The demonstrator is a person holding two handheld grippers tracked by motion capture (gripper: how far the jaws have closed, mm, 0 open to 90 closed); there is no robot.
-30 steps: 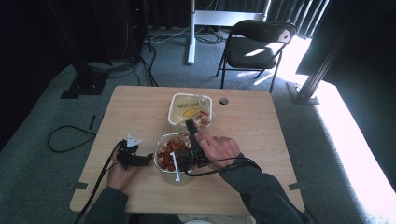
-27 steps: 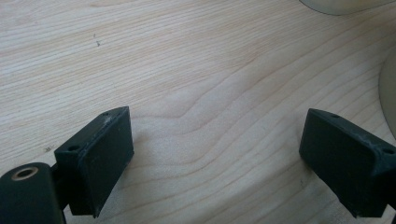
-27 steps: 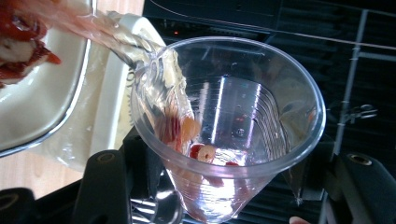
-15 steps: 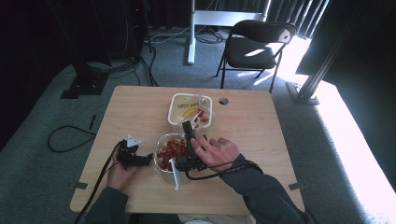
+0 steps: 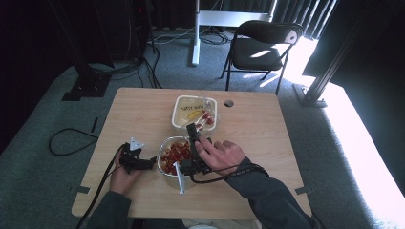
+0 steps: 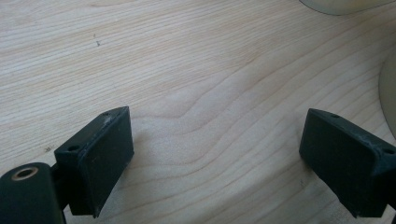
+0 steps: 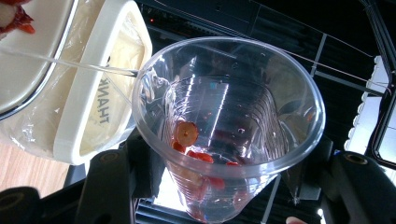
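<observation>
A clear plastic cup (image 7: 229, 116) with a few strawberry slices (image 7: 187, 133) at its bottom lies tilted between the jaws of my right gripper (image 7: 233, 186), which is shut on it. In the high view that gripper (image 5: 193, 137) hangs over the far rim of a glass bowl (image 5: 165, 164) of red strawberry pieces (image 5: 174, 152). Just beyond is a white takeaway container (image 5: 184, 112) holding a few red pieces (image 5: 206, 118). My left gripper (image 5: 152, 163) rests on the table left of the bowl. Its jaws (image 6: 219, 154) stand open over bare wood.
A white utensil (image 5: 180, 177) sticks out over the bowl's near rim. The wooden table (image 5: 267, 143) has a small round hole (image 5: 229, 103) near its far edge. A black folding chair (image 5: 262, 47) stands behind the table, and cables (image 5: 71, 140) lie on the floor at left.
</observation>
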